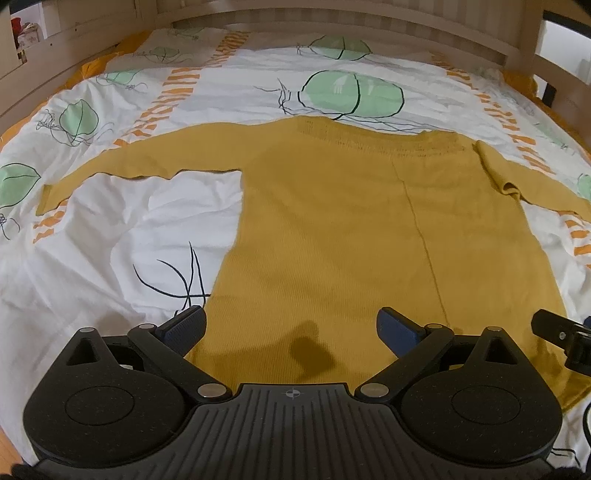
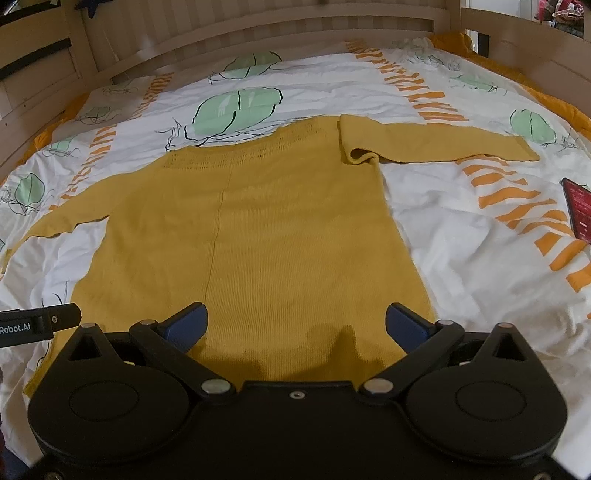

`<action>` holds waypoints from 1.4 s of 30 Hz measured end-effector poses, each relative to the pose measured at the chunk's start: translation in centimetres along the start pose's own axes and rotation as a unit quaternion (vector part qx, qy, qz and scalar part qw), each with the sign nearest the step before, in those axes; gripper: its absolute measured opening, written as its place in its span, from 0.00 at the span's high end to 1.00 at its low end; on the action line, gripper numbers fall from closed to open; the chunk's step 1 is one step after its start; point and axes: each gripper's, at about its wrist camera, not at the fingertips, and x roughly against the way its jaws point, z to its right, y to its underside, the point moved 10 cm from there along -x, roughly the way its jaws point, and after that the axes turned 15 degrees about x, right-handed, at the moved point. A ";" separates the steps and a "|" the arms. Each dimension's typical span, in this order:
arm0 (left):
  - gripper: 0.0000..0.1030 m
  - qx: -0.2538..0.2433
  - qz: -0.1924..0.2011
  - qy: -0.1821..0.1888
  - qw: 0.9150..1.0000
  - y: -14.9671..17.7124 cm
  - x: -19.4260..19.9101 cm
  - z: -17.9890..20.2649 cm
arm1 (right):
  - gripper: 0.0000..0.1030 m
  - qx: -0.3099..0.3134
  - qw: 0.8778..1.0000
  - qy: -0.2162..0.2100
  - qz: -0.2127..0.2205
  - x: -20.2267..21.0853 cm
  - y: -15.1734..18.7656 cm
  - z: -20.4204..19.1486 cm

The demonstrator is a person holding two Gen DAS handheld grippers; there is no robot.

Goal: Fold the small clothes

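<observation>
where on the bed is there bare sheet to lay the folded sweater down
Bare duvet lies right of the sweater body, below the right sleeve, short of the dark red item. A smaller patch sits under the left sleeve. The middle is covered.

My left camera looks forward over my left tool [image 1: 291, 328], low above the sweater's [image 1: 332, 229] hem, facing the headboard [image 1: 332, 22]. My right camera does likewise over my right tool [image 2: 297, 325]. Both share the sweater and the bed's quilt [image 2: 461, 240].
</observation>
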 end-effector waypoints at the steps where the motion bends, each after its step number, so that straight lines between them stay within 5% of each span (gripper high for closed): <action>1: 0.03 0.000 0.000 -0.001 1.000 0.0 0.0 0.0 | 0.01 -0.002 1.000 -0.001 -0.001 0.0 0.0 0.0; 33: 0.03 -0.014 -0.044 -0.012 0.999 -0.7 -2.6 1.2 | 0.01 -0.029 0.998 -0.035 -0.049 -2.9 0.4 1.1; 42: 0.03 -0.011 -0.029 0.000 1.000 -4.0 -5.3 2.1 | 0.01 -0.023 0.998 -0.018 -0.047 -5.2 -2.4 5.4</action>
